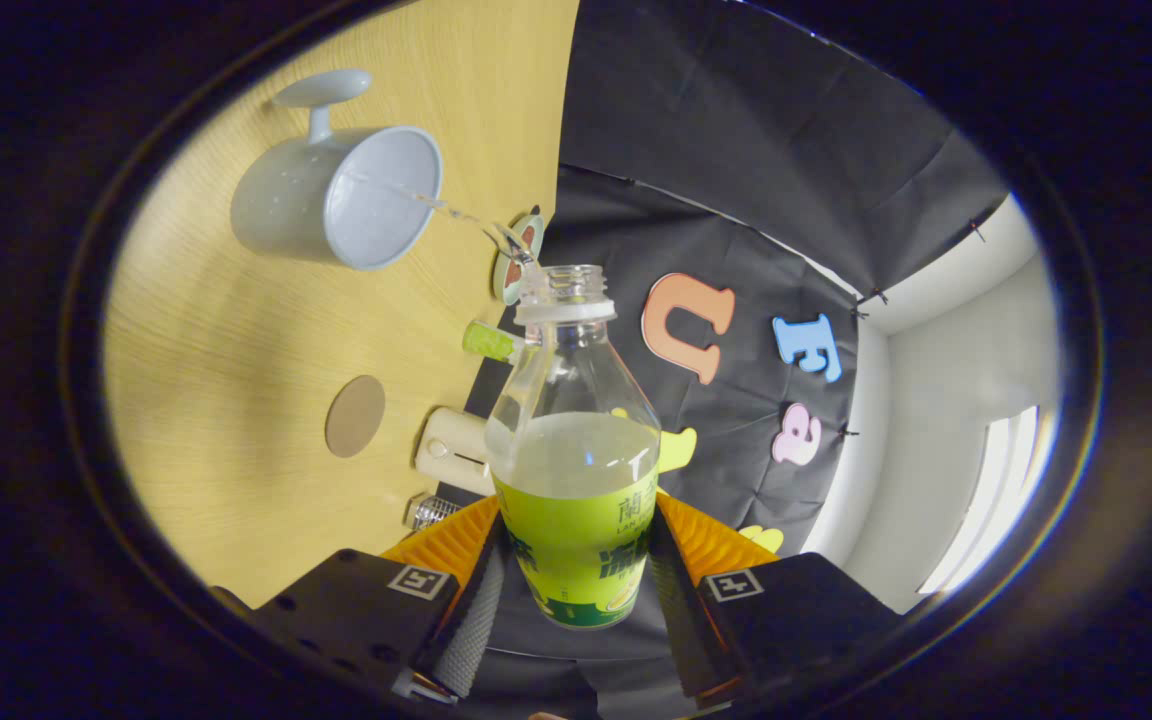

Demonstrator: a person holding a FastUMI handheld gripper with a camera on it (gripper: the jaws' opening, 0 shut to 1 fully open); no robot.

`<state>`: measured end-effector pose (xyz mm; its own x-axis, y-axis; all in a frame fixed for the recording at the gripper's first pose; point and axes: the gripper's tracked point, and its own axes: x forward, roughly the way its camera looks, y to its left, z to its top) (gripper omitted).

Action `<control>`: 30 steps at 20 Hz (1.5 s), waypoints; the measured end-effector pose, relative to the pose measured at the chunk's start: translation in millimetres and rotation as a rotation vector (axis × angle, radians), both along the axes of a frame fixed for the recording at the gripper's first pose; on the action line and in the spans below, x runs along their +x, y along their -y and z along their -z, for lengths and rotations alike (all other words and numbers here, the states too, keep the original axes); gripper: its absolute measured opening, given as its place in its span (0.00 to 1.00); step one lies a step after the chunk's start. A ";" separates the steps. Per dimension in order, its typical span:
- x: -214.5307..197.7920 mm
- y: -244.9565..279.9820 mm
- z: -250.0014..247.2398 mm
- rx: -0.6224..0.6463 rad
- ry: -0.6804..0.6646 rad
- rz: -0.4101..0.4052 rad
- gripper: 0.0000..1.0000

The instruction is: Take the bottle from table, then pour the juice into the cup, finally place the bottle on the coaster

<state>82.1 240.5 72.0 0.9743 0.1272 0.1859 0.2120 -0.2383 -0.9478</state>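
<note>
The gripper (576, 590) is clamped on the green-labelled juice bottle (576, 480), uncapped, tipped, roughly half full, a thin stream arcing from its mouth into the pale blue mug (336, 200). The round brown coaster (355, 416) lies on open wooden table (226, 400) near the table's far edge, well apart from the mug

light: my view is evenly bright | glare: white panel (986, 500) past the cloth wall | fisheye bends edges | centre sharp

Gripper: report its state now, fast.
Gripper: shut on the bottle, both fingers pressing its labelled body, tipped so juice streams from the mouth toward the cup.
</note>
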 end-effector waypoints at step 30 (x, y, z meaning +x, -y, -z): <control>-8.7 -14.6 -34.9 -0.180 0.128 -0.022 0.78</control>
